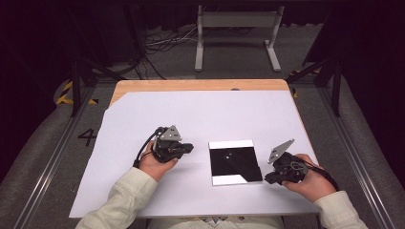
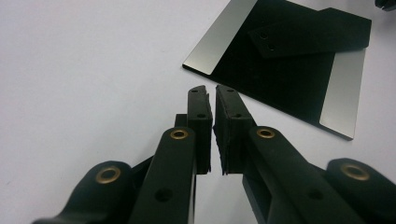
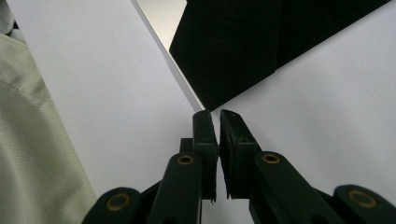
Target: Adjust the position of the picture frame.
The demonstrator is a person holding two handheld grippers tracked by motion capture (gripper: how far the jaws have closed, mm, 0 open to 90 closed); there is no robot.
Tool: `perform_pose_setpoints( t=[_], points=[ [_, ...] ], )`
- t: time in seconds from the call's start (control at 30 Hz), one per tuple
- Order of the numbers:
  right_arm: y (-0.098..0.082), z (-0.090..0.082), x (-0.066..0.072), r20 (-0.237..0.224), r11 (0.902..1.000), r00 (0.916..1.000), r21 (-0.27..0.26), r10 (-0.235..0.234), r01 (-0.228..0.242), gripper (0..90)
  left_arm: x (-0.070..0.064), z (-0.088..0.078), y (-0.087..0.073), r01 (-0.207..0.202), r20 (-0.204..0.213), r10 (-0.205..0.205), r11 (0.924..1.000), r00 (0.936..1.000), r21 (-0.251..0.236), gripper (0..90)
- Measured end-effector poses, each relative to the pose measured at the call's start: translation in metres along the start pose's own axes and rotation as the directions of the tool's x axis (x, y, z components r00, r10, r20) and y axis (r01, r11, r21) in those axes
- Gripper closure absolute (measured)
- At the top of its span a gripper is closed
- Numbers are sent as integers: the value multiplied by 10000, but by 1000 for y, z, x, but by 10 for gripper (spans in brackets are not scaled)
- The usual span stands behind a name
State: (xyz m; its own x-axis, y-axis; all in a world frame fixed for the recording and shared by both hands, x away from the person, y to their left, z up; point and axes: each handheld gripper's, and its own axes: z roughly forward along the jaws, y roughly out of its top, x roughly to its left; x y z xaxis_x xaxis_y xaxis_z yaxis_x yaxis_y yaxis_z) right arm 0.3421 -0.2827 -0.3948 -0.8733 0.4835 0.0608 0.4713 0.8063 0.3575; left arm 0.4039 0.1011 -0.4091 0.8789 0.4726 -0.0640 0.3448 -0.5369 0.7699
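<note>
A glossy dark square plate [image 1: 236, 162] with pale strips along its far and near edges lies flat on the white sheet [image 1: 200, 114]. My left gripper [image 1: 191, 147] rests on the sheet a little to the plate's left, its jaws pointing toward the plate and shut on nothing. In the left gripper view the plate [image 2: 289, 70] lies just beyond the closed tips of the left gripper [image 2: 211, 91]. My right gripper [image 1: 267, 179] sits at the plate's near right corner, shut and empty. In the right gripper view the plate's corner [image 3: 243, 46] lies right ahead of that gripper [image 3: 215, 114].
The white sheet covers most of a wooden table [image 1: 191, 85], whose far edge shows bare. Beyond it on the floor stand a grey metal frame [image 1: 236, 36] and loose cables [image 1: 162, 43]. A pale sleeve [image 3: 32, 140] lies close to the right gripper.
</note>
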Motion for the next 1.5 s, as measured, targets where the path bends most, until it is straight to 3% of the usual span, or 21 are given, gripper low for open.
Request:
perform_pose_setpoints(
  t=[0.5, 0.87, 1.5],
  points=[
    [0, 13, -2, -448, 9994, 9990, 347, -34, 50, 857, 0, 3, -1, 21, 72, -21, 9999, 10000, 113, 844],
    [1, 17, -2, -279, 9989, 9995, 446, -145, 157, 898, 0, 3, -1, -1, 75, 0, 9999, 10000, 153, 844],
    [-1, -4, -3, -432, 9978, 9991, -661, 20, -49, 900, 1, 4, -1, 39, 77, -40, 9999, 10000, 165, 839]
  ],
)
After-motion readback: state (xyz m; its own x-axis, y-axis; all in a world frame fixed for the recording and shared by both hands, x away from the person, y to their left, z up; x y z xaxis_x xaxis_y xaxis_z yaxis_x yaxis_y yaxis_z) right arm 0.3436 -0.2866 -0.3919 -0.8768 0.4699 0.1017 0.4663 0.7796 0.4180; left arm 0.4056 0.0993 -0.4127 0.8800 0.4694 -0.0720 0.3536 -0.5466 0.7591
